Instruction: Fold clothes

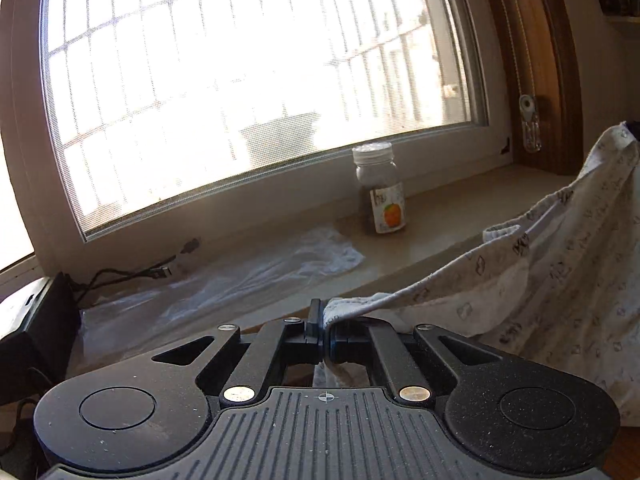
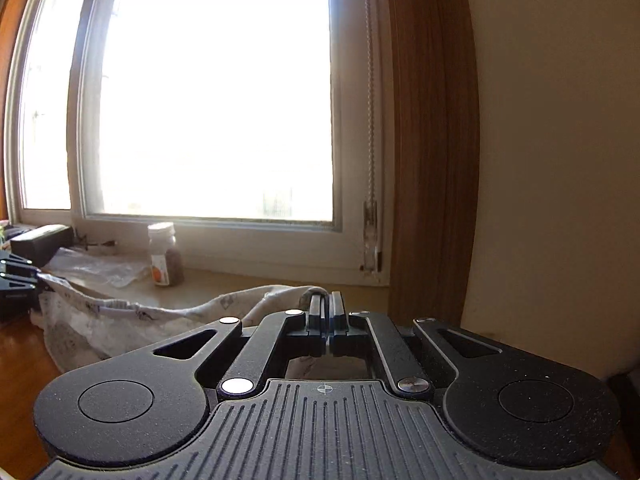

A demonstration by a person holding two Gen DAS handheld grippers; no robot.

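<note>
A white garment with a small grey print hangs in the air, stretched between both grippers. My left gripper is shut on one corner of its elastic waistband edge. The cloth rises to the far right, where the tip of the right gripper pinches the other corner. In the right wrist view, my right gripper is shut on the garment, which sags away to the left toward the left gripper. The lower part of the cloth droops toward a wooden table.
A window sill runs ahead, bearing a jar with an orange label, a crumpled clear plastic bag, cables and a black box. A wooden window frame and a cream wall stand to the right.
</note>
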